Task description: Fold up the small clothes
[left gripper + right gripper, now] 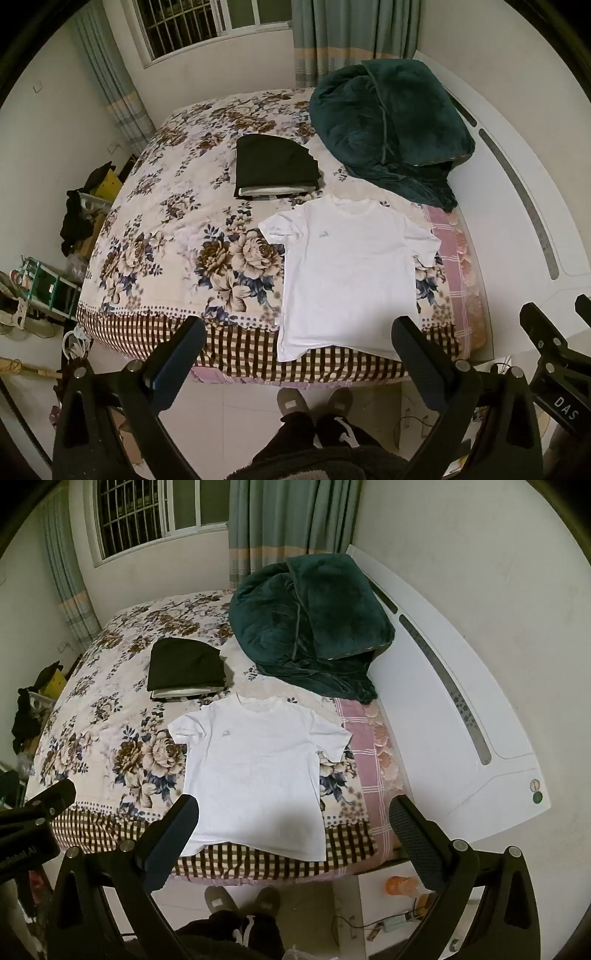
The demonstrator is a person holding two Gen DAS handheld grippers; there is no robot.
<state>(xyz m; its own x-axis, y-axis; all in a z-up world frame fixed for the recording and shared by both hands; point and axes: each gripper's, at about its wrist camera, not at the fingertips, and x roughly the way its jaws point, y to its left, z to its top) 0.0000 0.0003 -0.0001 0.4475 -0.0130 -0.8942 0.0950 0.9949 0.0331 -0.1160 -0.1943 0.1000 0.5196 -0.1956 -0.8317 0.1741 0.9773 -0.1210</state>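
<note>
A white T-shirt [347, 273] [255, 771] lies spread flat, front up, on the floral bedspread [173, 236] [107, 716], its hem at the bed's near edge. Behind it sits a folded stack of dark clothes [275, 168] [184, 670]. My left gripper [299, 343] hovers open above the shirt's hem, nothing between its fingers. My right gripper [293, 823] also stands open and empty, high over the hem's right part. The right gripper's body [554, 354] shows at the left wrist view's right edge; the left gripper's body [37, 812] shows at the right wrist view's left edge.
A bunched dark green blanket [388, 125] [310, 624] fills the bed's far right by the white headboard [517, 206] [454, 709]. The person's feet in grey slippers [314, 404] [242, 899] stand on the floor at the bed's edge. Clutter and boxes [77, 218] line the left wall.
</note>
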